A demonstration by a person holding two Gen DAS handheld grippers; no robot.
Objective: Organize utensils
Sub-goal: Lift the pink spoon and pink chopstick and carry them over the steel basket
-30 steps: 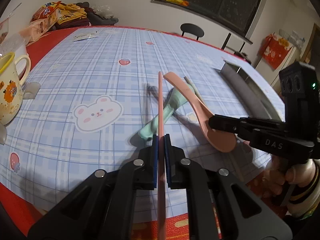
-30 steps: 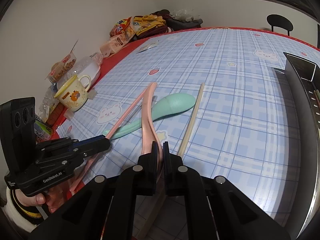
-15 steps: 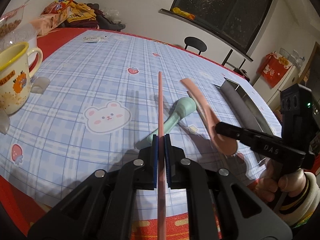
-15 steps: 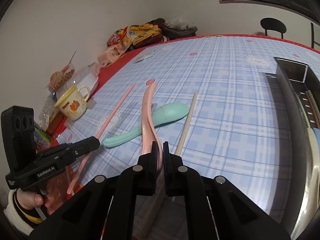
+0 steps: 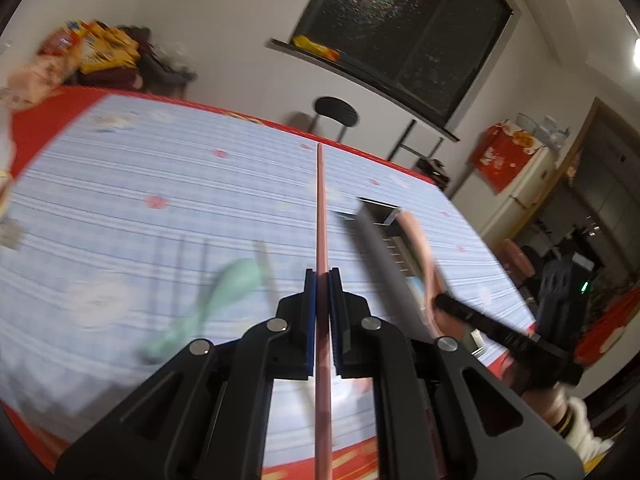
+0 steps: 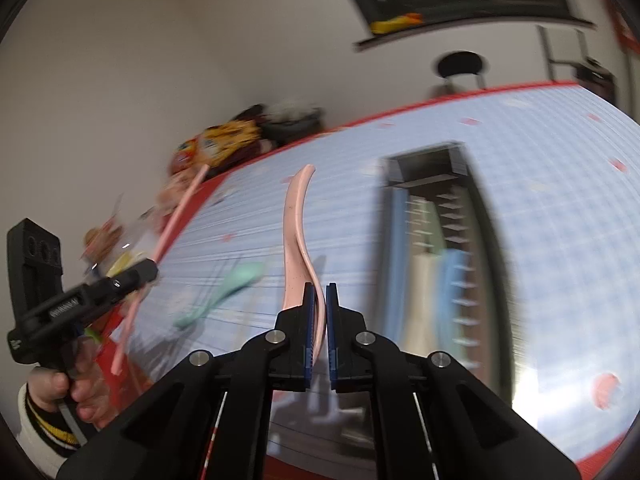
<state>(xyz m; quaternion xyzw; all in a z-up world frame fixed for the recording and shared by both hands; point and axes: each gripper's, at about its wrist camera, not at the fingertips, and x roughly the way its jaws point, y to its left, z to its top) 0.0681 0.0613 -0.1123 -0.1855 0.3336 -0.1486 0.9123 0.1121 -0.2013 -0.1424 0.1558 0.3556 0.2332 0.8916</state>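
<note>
Left gripper (image 5: 322,276) clamped on a pink chopstick (image 5: 321,208); right gripper (image 6: 319,292) clamped on a pink spoon (image 6: 294,232), both carried above the worktop (image 6: 560,200). The slotted tray (image 6: 486,240) lies near the worktop's right edge. Best practice: align each utensil lengthwise with a free slot before lowering; a green spoon (image 6: 228,284) awaits.

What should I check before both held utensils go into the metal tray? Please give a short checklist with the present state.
1. Left gripper shut on the pink chopstick: ok.
2. Right gripper shut on the pink spoon: ok.
3. Metal tray in view ahead of the right gripper: ok.
4. Free slot in the tray: cannot tell, picture blurred.
5. Green spoon on the tablecloth, not yet sorted: not ok.
</note>
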